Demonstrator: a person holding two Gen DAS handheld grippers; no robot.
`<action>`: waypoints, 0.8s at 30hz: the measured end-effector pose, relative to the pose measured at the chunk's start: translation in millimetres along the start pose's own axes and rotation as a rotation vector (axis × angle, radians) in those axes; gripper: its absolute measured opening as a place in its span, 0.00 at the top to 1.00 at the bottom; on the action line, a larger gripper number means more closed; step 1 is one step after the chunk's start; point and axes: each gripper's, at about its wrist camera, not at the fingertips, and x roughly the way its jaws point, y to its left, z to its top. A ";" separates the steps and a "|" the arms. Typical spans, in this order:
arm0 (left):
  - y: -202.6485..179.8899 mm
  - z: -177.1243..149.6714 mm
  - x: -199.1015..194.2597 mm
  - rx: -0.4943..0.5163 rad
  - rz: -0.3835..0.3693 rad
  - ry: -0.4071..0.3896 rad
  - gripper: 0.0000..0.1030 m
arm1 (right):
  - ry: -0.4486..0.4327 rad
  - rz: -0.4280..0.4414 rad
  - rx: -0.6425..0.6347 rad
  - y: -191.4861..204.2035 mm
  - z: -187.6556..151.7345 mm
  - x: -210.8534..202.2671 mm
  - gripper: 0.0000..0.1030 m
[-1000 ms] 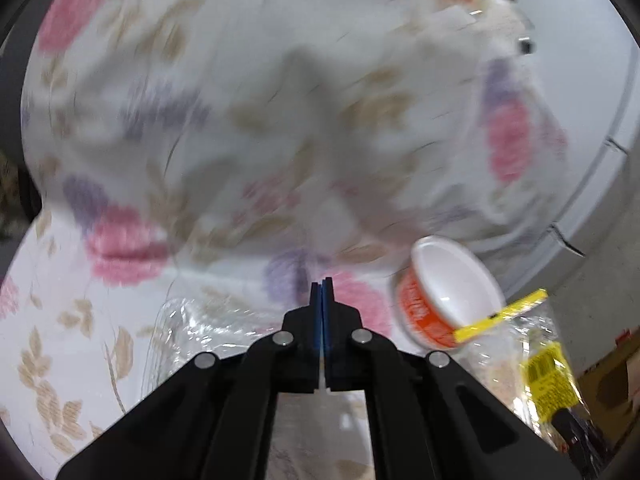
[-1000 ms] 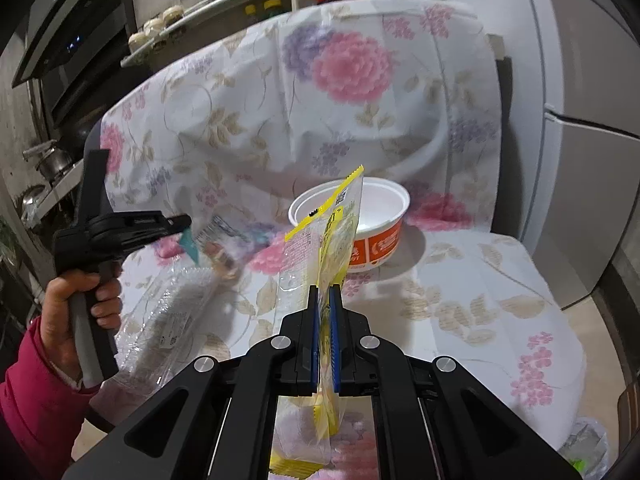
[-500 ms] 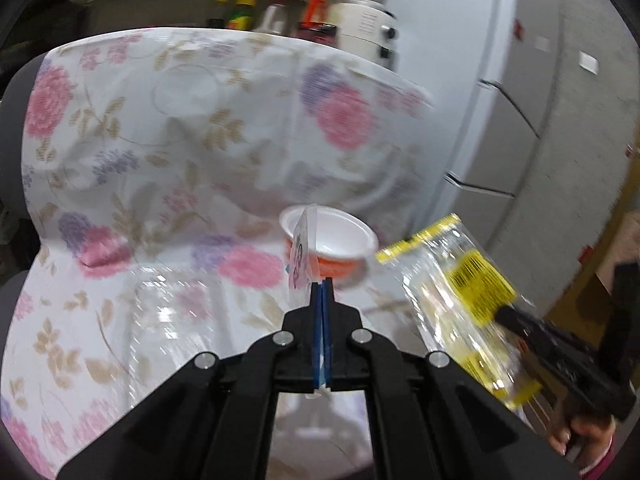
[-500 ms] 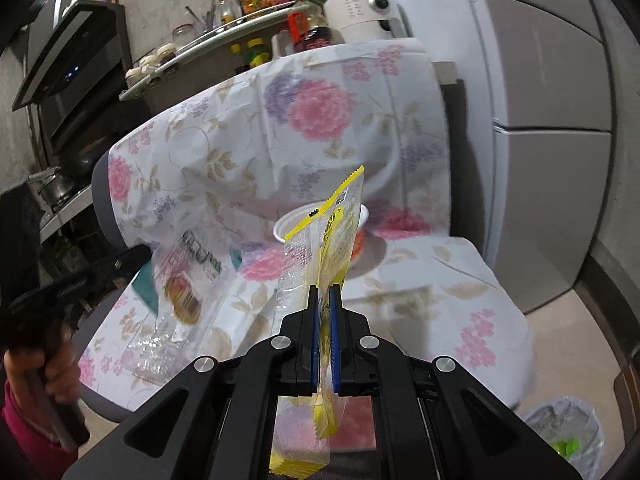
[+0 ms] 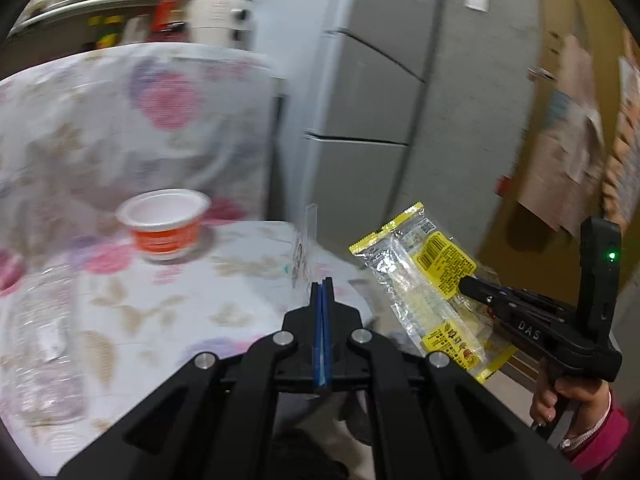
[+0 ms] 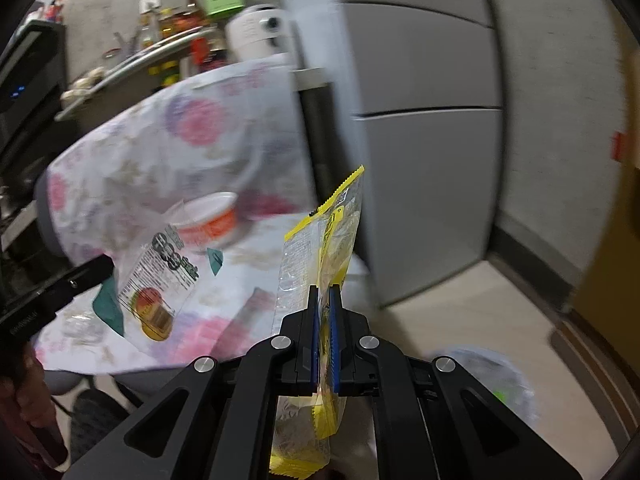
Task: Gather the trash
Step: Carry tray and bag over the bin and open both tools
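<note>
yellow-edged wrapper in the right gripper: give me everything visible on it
The yellow-edged wrapper is a clear, crinkly plastic packet with serrated yellow end seals, a yellow barcode label and yellow printed panels. It looks empty and flattened. The right gripper is shut on its middle, holding it off the floral cloth. Nothing else touches it.

Two grippers (image 5: 322,280) (image 6: 325,292), two wrappers (image 5: 432,280) (image 6: 160,276), one cup (image 5: 164,224), one fridge (image 6: 420,120).

Both grippers swing rightward away from the flower-patterned chair cover (image 5: 100,128); the orange-banded white bowl (image 5: 164,224) now sits far left, and a translucent trash bag (image 6: 492,376) on the floor enters view.
</note>
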 end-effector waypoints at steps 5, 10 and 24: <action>-52.2 -3.7 31.0 0.083 -0.130 0.025 1.00 | 0.004 -0.122 0.077 -57.3 -25.0 -21.3 0.95; -95.9 -15.6 59.0 0.136 -0.226 0.063 1.00 | 0.025 -0.224 0.116 -96.9 -48.6 -28.1 0.95; -143.7 -36.5 116.4 0.191 -0.290 0.137 1.00 | 0.093 -0.283 0.162 -139.4 -86.9 7.0 0.94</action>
